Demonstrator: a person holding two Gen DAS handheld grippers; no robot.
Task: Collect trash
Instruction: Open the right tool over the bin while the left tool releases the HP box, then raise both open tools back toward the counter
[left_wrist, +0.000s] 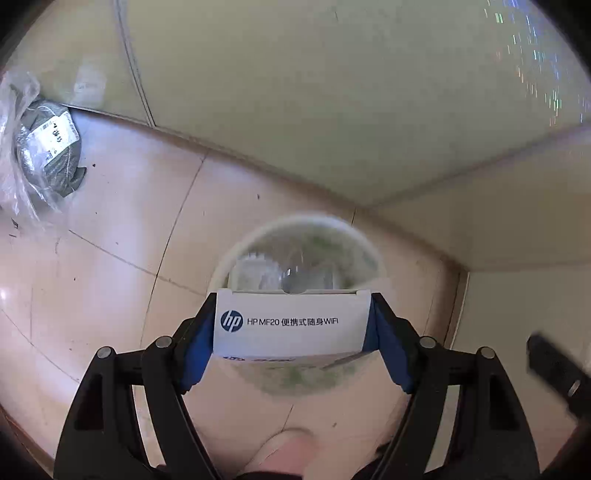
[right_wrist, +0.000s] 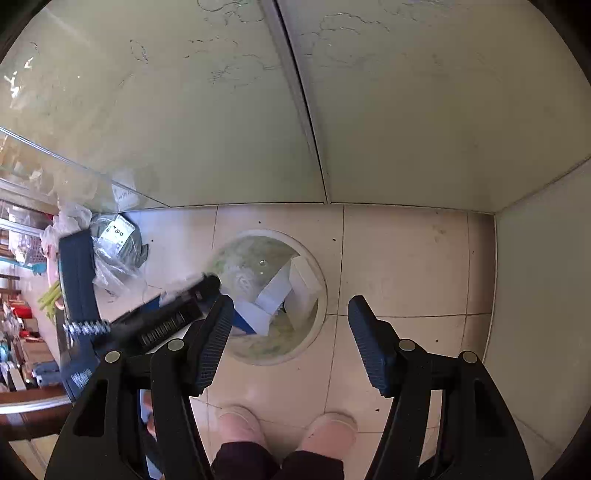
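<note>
My left gripper (left_wrist: 293, 325) is shut on a white HP WiFi box (left_wrist: 291, 321) and holds it above the round white trash bin (left_wrist: 229, 254) on the tiled floor. In the right wrist view the left gripper (right_wrist: 207, 284) comes in from the left over the bin (right_wrist: 317, 295), which holds white boxes (right_wrist: 280, 291) in a clear liner. My right gripper (right_wrist: 291, 332) is open and empty, just in front of the bin. A clear plastic bag with a grey bundle (left_wrist: 48, 147) lies on the floor at the left, also in the right wrist view (right_wrist: 118, 243).
The bin stands in a corner of pale walls (right_wrist: 406, 110). A side wall (right_wrist: 546, 295) is close on the right. Cluttered shelves (right_wrist: 22, 325) are at the far left. The person's feet in pink shoes (right_wrist: 288, 428) stand just behind the bin.
</note>
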